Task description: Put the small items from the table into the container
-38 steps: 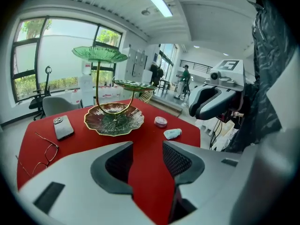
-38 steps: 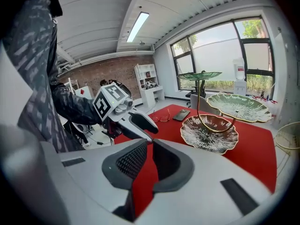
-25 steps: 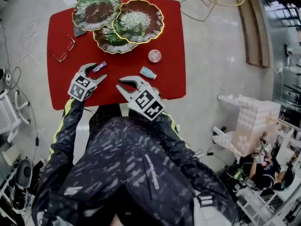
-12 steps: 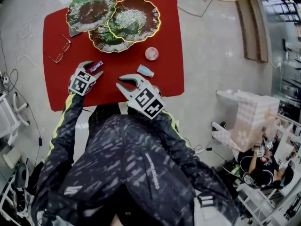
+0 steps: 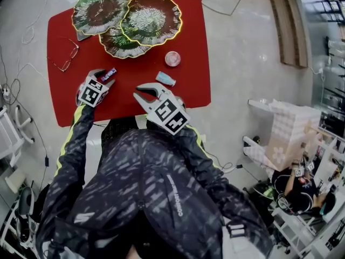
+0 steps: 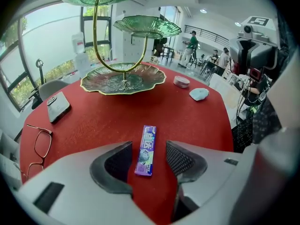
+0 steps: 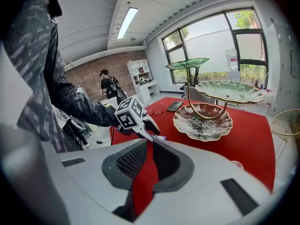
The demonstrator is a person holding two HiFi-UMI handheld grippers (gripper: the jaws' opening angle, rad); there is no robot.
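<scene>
1. Left gripper (image 6: 149,161), jaws closing, straddles the stick (image 6: 146,150); its pads are not yet on it.
2. The stick lies flat, on the person's side of the stand (image 6: 112,81), with its long axis running along the jaws towards the stand.
3. Right gripper (image 7: 149,165) is closed and empty, farther from the stick.
4. The stand's three dishes look empty. The tin (image 5: 172,59) lies just beside the stand, the packet (image 5: 166,79) a little farther out.

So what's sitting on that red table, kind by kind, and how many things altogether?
Three-tier green leaf-dish stand: 1
Eyeglasses: 1
Phone: 1
Purple candy stick: 1
Round pink tin: 1
Pale blue packet: 1
Total: 6
</scene>
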